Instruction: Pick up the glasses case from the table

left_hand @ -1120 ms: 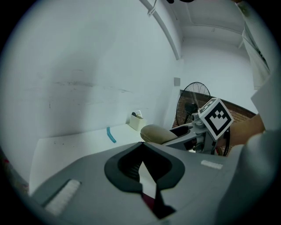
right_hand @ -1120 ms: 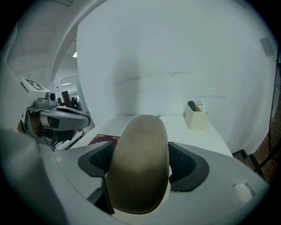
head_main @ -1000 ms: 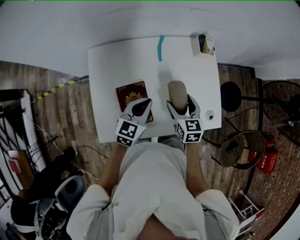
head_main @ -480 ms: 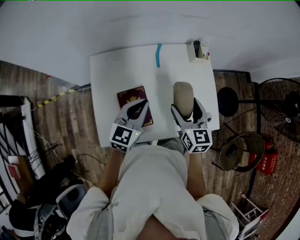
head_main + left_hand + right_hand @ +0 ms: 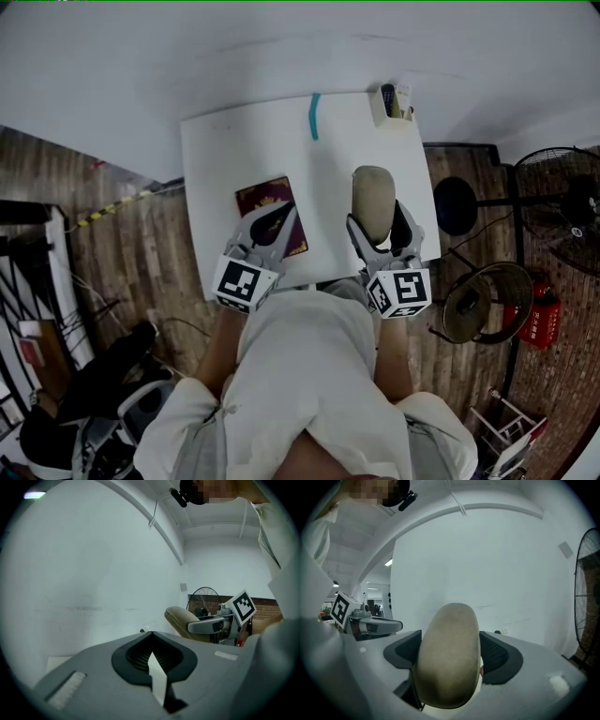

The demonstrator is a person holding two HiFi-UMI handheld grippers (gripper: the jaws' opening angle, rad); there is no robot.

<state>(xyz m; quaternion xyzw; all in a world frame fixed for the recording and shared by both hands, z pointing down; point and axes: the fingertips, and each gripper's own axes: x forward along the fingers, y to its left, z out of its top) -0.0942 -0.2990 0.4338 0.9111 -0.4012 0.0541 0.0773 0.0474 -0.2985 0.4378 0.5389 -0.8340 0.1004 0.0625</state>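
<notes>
Because the job is to get the glasses case off the table, the right gripper is clamping it across its width, one dark pad pressing on each long side. The right gripper view is showing the tan, rounded case filling the gap between the jaws, with its far end jutting out past them. That sideways hold is looking sensible to me: the shell is smooth and domed, so squeezing the flanks is probably giving the pads their best purchase. In the head view the case is sitting at centre right of the frame, over the right part of the white tabletop. Judging by the left gripper view, where it is showing tilted nose-up against the wall, I am taking it to be clear of the surface. The person's right forearm is reaching forward from the body, and the gripper is pointing up and away. The left gripper is idling just left of centre, overlapping a dark red booklet in the frame. Its jaws are drawn together on nothing but a thin sliver of light, and it is likely parked there to be out of the way.
</notes>
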